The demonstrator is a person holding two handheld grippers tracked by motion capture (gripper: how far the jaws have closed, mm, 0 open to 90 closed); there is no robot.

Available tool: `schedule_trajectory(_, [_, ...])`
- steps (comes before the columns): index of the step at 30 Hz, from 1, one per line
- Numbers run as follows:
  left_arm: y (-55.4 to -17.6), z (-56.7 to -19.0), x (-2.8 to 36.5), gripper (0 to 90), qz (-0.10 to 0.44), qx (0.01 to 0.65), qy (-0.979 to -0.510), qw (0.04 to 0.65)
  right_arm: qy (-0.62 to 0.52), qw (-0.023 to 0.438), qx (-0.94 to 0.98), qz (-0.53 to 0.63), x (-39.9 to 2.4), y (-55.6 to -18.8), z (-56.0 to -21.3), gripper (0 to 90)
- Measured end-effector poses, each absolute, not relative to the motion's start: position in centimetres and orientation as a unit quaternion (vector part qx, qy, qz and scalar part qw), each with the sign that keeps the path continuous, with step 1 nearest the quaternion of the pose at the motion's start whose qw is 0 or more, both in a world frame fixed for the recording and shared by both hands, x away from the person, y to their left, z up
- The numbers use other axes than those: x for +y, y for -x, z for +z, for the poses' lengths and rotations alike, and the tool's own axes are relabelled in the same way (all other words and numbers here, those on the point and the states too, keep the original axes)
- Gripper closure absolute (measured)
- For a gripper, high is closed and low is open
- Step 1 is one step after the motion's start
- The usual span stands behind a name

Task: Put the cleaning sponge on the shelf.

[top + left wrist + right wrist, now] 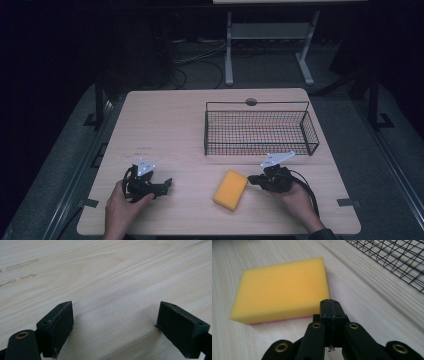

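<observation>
Sponge (230, 190): yellow, rectangular, lying flat on the table (170, 120) toward the near edge, right of centre, one short end angled toward the near edge. In the right gripper view a thin pink layer shows along the bottom of the sponge (280, 290).

Right gripper (251, 179): held in the person's right hand (295, 197) near the near right corner, pointing at the sponge's right side. Its jaws are pressed fully together with nothing between them. The closed tip of the right gripper (332, 305) sits just beside the sponge's near long side; contact cannot be confirmed.

Left gripper (168, 183): held in the left hand (120, 207) near the near left corner, well apart from the sponge, lying low over the table. In the left gripper view the left gripper (115, 322) has its jaws spread wide over bare wood, gripping nothing.

Wire basket (260, 129): black, rectangular, standing on the right half of the table toward the far edge, beyond the right gripper and apart from the sponge. A round hole (251, 102) lies in the tabletop at the far edge, just behind the basket.
</observation>
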State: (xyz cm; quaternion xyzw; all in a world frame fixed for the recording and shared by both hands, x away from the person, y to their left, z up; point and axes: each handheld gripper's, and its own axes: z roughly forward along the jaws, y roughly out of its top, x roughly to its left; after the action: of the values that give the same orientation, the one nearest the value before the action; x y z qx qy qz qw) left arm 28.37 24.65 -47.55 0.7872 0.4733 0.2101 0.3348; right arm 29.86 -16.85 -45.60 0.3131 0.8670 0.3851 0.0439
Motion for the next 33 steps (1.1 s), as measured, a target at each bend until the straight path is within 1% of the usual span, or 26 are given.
schedule_trajectory(14, [-28.4,-47.6,24.6,12.9,0.21,0.475,-0.786,0.337,-0.307,0.047,0.869,0.385,-15.7,-30.8,-45.5,89.6])
schedule_trajectory(20, [-28.4,-47.6,24.6,12.9,0.21,0.475,-0.786,0.336,-0.304,0.042,0.863,0.402,-15.7,-30.4,-44.4,89.6])
schedule_trajectory(25, [-28.4,-47.6,24.6,12.9,0.21,0.475,-0.786,0.336,-0.287,0.033,0.864,0.413,-14.7,-29.8,-43.0,89.5])
schedule_trajectory(33, [-28.4,-47.6,24.6,12.9,0.21,0.475,-0.786,0.336,-0.266,0.028,0.87,0.414,-13.1,-29.2,-42.4,89.5])
